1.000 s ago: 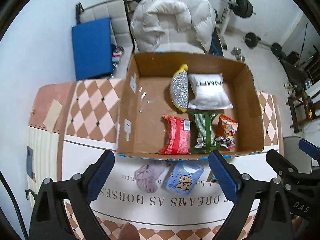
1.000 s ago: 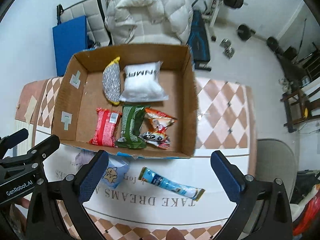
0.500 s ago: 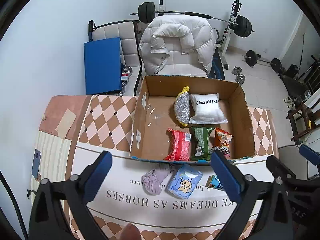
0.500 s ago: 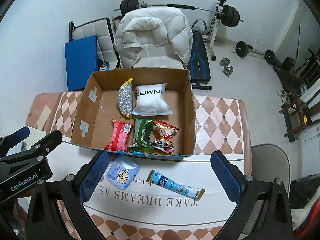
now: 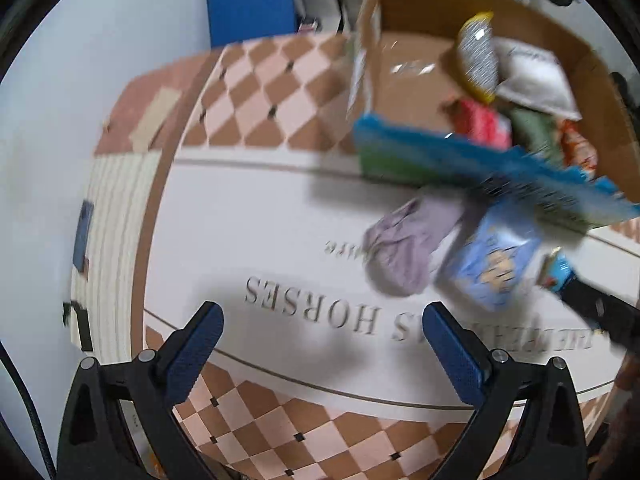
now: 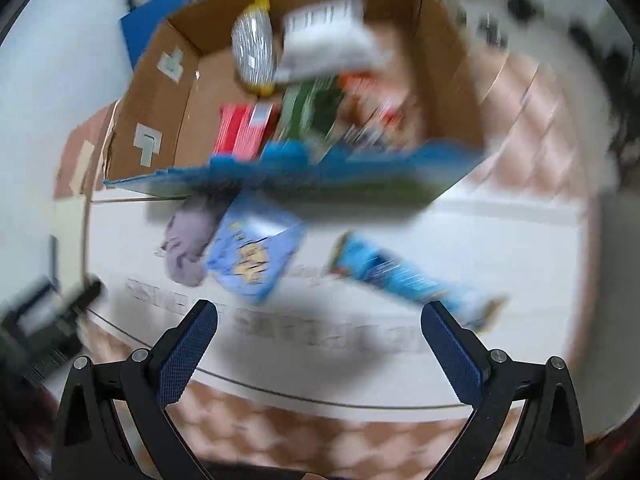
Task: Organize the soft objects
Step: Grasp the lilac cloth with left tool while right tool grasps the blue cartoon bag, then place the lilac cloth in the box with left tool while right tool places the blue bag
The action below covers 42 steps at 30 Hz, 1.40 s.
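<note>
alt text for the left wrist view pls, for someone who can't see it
The open left gripper hovers over a white table mat, holding nothing. Ahead lie a crumpled lilac cloth and a light blue pouch in front of a cardboard box of snack packets. The picture is motion-blurred.

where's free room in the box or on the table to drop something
Free: the cardboard box floor's left half, between its left wall and the silver sponge; also the table left of the purple cloth. Crowded: the box's right half and the strip just before it.

Both tools [image 5: 320, 344] [image 6: 318, 340] have dropped close over the table [image 5: 256, 216].
</note>
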Tool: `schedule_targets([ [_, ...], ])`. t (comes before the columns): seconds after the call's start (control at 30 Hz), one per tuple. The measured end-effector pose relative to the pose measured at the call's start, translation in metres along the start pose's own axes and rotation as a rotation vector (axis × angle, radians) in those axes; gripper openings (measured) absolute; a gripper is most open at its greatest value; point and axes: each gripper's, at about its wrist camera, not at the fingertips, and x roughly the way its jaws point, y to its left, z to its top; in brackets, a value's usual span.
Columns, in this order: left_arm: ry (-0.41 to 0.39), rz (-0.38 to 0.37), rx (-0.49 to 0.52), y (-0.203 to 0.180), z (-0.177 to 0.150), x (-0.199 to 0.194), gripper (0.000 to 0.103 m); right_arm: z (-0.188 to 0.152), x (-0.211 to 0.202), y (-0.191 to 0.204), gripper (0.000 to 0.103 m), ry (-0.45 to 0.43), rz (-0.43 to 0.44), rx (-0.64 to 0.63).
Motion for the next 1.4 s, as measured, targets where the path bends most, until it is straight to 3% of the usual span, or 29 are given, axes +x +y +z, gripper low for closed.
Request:
schedule_targets([
  [0.17,0.051,0.029,-0.027,0.021,-0.007,0.023,0.102,0.011,0.065,0.017,0.103,0.040,0.026,0.182],
  [0.33,0.067,0.026,-0.028,0.031,0.000,0.036,0.102,0.017,0.106,0.039,0.103,0.038,-0.052,0.201],
  [0.4,0.075,0.006,-0.018,0.029,0.006,0.039,0.102,0.015,0.117,0.043,0.094,0.062,-0.082,0.190],
  [0.53,0.087,-0.059,0.032,0.008,0.022,0.045,0.101,0.003,0.116,0.043,0.072,0.085,-0.146,0.106],
  [0.67,0.137,-0.143,0.126,-0.028,0.040,0.061,0.101,-0.013,0.111,0.021,0.070,0.116,-0.186,0.069],
  [0.8,0.192,-0.172,0.203,-0.059,0.050,0.081,0.101,-0.024,0.109,-0.001,0.071,0.136,-0.166,0.079],
  [0.9,0.230,-0.183,0.242,-0.075,0.053,0.095,0.080,-0.026,0.110,-0.011,0.071,0.146,-0.140,0.109],
  [0.97,0.286,-0.209,0.237,-0.080,0.051,0.106,0.039,-0.027,0.110,-0.016,0.071,0.147,-0.126,0.119],
  [1.13,0.284,-0.246,0.184,-0.075,0.034,0.099,0.034,-0.023,0.098,-0.029,0.052,0.141,-0.124,0.115],
  [1.23,0.284,-0.266,0.151,-0.072,0.010,0.089,0.033,-0.025,0.092,-0.018,0.042,0.139,-0.136,0.086],
  [1.4,0.278,-0.325,0.079,-0.067,-0.026,0.066,0.031,-0.043,0.077,-0.012,0.038,0.122,-0.118,0.056],
])
